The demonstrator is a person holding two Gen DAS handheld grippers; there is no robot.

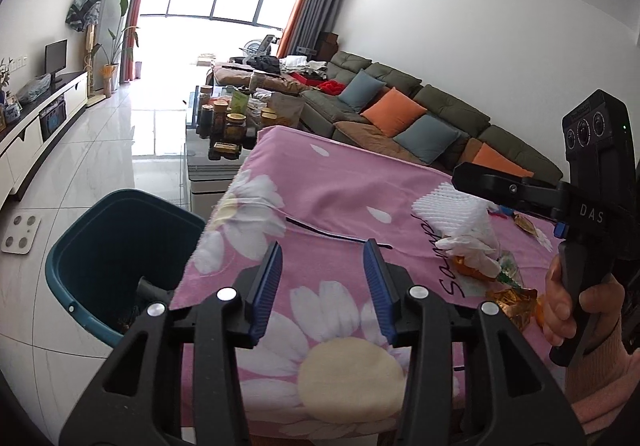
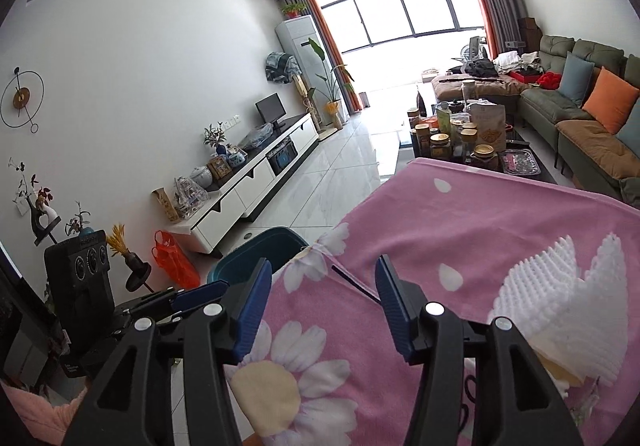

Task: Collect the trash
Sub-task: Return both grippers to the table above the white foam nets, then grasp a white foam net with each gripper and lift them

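While both the left hand-held gripper (image 1: 323,284) and the right hand-held gripper (image 2: 320,306) are hanging released and empty, tissues (image 1: 460,221) and wrappers (image 1: 510,302) are lying right of the left one on the worktop (image 1: 340,189), leaving much for the bin (image 1: 100,246) at its left.

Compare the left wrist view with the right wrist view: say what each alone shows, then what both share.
Left only: the wrappers beside the foam net, and the hand gripping the right gripper's handle.
Right only: the wall clock and the orange bag on the floor.
Both: the pink cloth, the bin, the foam net, the sofa, and each gripper's own open, empty jaws: left gripper, right gripper.
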